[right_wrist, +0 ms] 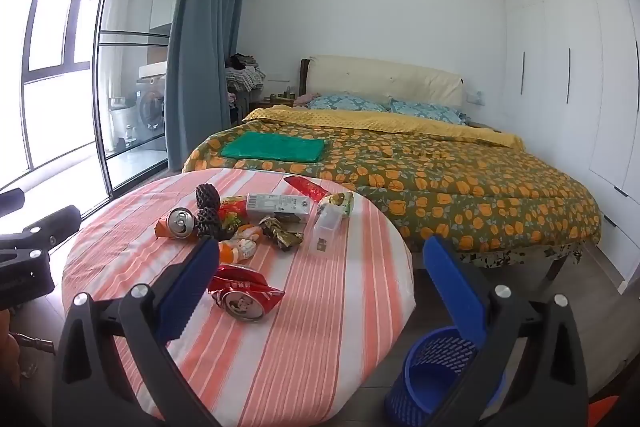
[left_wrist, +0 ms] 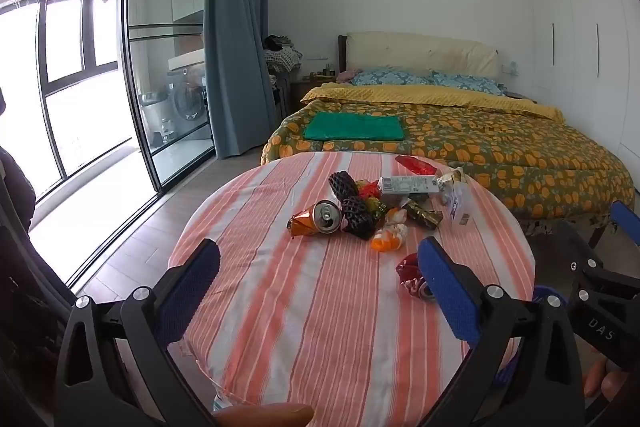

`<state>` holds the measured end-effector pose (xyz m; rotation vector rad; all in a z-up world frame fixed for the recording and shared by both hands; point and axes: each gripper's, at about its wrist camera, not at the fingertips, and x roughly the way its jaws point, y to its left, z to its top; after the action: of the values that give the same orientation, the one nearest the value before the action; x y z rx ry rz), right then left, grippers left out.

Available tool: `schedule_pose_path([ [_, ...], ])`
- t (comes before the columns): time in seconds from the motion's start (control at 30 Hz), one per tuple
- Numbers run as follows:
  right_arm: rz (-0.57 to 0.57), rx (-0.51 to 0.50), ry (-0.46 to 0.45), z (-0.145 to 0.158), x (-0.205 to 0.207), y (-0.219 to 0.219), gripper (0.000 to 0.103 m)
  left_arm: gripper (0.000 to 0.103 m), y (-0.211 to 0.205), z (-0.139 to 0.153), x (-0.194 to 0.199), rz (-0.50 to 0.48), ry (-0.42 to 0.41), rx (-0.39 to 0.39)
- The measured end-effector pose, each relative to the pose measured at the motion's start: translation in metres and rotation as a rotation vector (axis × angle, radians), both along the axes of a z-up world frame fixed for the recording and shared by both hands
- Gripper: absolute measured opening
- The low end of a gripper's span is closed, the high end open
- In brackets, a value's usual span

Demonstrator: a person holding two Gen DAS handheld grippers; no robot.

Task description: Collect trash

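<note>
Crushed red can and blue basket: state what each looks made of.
Crushed red can: seemingly thin painted metal, glossy, with sharp creases and a silvery top. Blue basket: apparently molded plastic, matte, its wall pierced by a regular grid of holes.

"DAS" — white letters, on the right gripper (left_wrist: 600, 291) body

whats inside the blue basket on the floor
The blue basket beside the table shows only its bare blue floor and mesh wall; no trash is visible. The right gripper's finger covers its right side, so that part cannot be checked.
</note>
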<state>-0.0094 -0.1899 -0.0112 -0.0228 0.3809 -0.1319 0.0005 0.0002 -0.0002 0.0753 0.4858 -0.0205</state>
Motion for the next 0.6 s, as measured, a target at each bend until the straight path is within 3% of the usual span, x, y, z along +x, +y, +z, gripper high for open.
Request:
schedule_pose_path([
  [0.6,0.003,0.008,0.001,0.0008,-0.0006,-0.0002,0.098,0.098,0.0000,0.0002,-0.0003,0.001,-0.001,0.009],
])
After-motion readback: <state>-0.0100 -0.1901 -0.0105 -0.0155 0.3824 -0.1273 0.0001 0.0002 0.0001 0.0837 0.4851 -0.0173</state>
